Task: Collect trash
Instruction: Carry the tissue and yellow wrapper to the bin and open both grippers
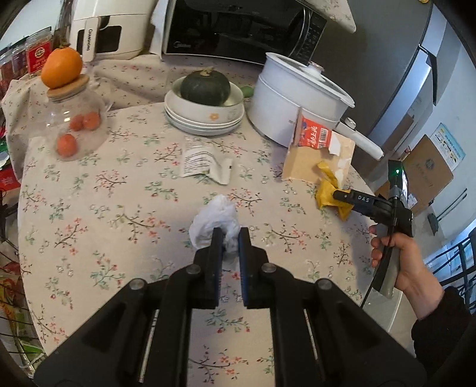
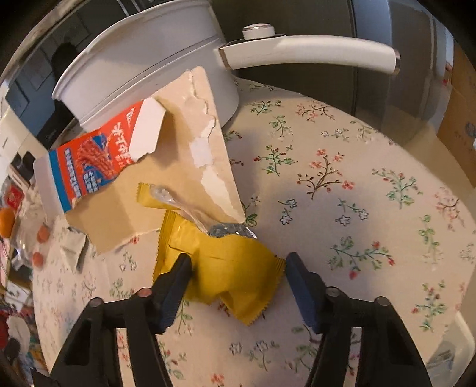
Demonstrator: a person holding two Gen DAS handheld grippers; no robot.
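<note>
A crumpled white plastic bag (image 1: 212,220) lies on the floral tablecloth. My left gripper (image 1: 229,236) has its jaws close together on the bag's near edge. A yellow wrapper (image 2: 226,271) lies by a torn cardboard carton (image 2: 154,178); both also show in the left wrist view, the wrapper (image 1: 325,190) and the carton (image 1: 315,154). My right gripper (image 2: 236,262) is open, one finger on each side of the yellow wrapper; it also shows in the left wrist view (image 1: 342,196). A white printed packet (image 1: 202,160) lies at the table's middle.
A white pot (image 1: 291,101) with a long handle (image 2: 312,50) stands behind the carton. Stacked bowls hold a green squash (image 1: 205,86). A glass jar (image 1: 74,125) with an orange on its lid stands at the left. A microwave (image 1: 238,26) is at the back.
</note>
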